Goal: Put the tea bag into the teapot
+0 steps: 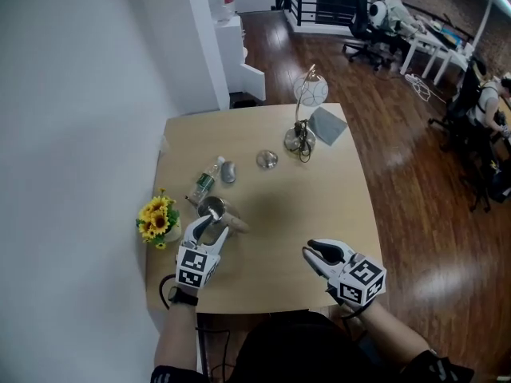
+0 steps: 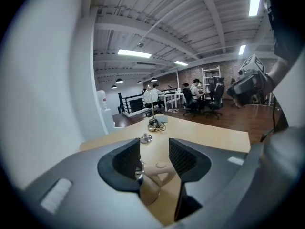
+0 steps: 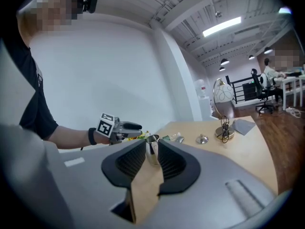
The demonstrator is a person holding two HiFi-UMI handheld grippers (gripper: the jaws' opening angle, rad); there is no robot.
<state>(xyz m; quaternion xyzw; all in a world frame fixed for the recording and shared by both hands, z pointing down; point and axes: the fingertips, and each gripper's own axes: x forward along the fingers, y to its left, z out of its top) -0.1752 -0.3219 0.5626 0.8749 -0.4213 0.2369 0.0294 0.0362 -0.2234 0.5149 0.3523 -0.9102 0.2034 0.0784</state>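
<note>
Hemmed in on the near side of the teapot [image 1: 211, 208] by the left gripper [image 1: 209, 230], jaws apart beside the handle. Blocked left of the teapot by flowers [image 1: 157, 218], with the wall [image 1: 72, 150] close beyond. Cluttered just behind the teapot: a lying bottle [image 1: 204, 182], a small metal piece [image 1: 228, 171], a lid [image 1: 267, 159] farther right. Well behind and right of the teapot, a lamp [image 1: 302, 114] and a grey pad [image 1: 328, 124]. Open right of the teapot: bare table [image 1: 319, 206] across to the right gripper [image 1: 318, 251], jaws apart. Open from above at the teapot's mouth.

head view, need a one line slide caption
Left gripper, jaws open, by the steel teapot on a wooden table; right gripper open and empty nearby
</note>
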